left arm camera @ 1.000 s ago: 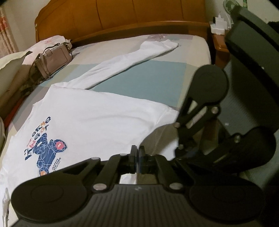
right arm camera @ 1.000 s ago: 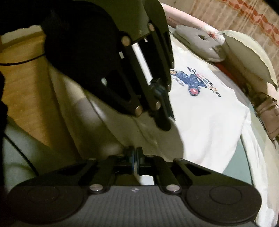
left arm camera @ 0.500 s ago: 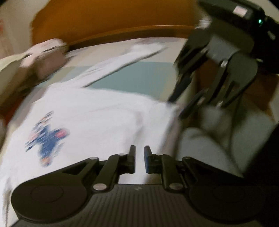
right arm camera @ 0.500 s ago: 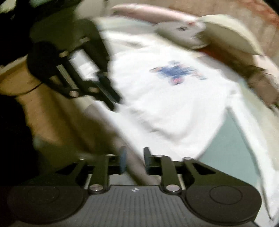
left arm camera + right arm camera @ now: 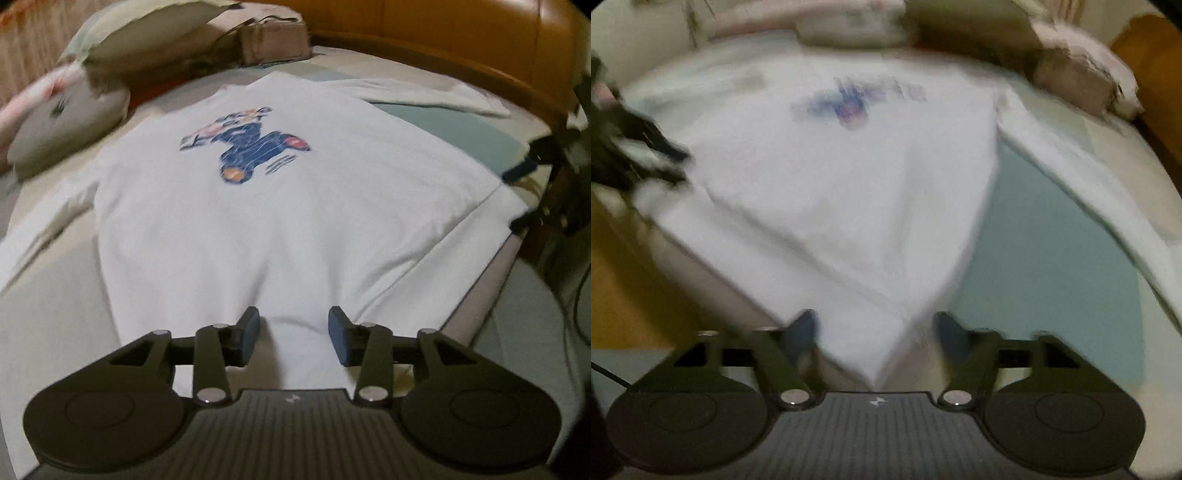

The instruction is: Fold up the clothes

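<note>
Shirt (image 5: 295, 221) flat on bed | hem between spread left tongs (image 5: 293, 336) | corner between spread right tongs (image 5: 875, 336)

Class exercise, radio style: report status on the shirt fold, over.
Left gripper open, hem of the white shirt between its fingers. Right gripper open over a shirt corner. Shirt flat on the bed, print up. Handbag and pillows beyond, not obstructing.

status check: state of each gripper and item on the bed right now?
Left gripper: open, hem edge of the shirt between its fingers.
Right gripper: open, a bottom corner of the shirt between its fingers.
Shirt: spread flat, print up, unfolded.
Sleeve: stretched out across the bed.
Pillow: lying beside the shirt.
Handbag: resting near the headboard.
</note>
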A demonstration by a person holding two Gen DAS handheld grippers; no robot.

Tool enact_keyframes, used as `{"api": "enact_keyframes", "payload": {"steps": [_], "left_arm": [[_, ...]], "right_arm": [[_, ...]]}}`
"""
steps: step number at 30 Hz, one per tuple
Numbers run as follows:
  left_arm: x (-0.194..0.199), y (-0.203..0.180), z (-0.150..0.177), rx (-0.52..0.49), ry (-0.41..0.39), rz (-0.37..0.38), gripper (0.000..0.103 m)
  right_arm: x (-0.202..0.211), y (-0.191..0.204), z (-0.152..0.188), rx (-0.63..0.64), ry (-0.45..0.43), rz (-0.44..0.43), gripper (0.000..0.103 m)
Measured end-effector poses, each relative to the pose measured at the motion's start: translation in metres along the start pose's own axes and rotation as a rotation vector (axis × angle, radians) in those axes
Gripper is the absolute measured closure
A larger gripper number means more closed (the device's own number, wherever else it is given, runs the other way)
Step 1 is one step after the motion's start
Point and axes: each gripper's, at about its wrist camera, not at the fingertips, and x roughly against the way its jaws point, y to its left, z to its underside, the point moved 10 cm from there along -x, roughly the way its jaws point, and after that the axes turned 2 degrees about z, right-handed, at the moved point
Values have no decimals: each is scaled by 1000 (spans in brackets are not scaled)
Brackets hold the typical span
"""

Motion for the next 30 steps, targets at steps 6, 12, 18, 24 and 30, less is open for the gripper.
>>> {"api": "enact_keyframes", "payload": {"steps": [6, 12, 18, 24, 30], "left_arm": [[-2, 21, -46, -83, -92, -73, 53], [-47, 58, -49, 32, -71, -62, 50], [-24, 89, -12, 157, -67, -29, 31], [-26, 104, -67, 52, -125, -54, 34], [-88, 136, -127, 102, -149, -16, 35]], "right_arm": [[20, 15, -57, 1, -140, -3, 18], [-24, 27, -89, -72, -160, -50, 18], [-33, 14, -44, -203, -133, -8, 0], [-44, 14, -51, -236, -90, 47, 0], [-49, 14, -53, -267, -82, 67, 0]]}}
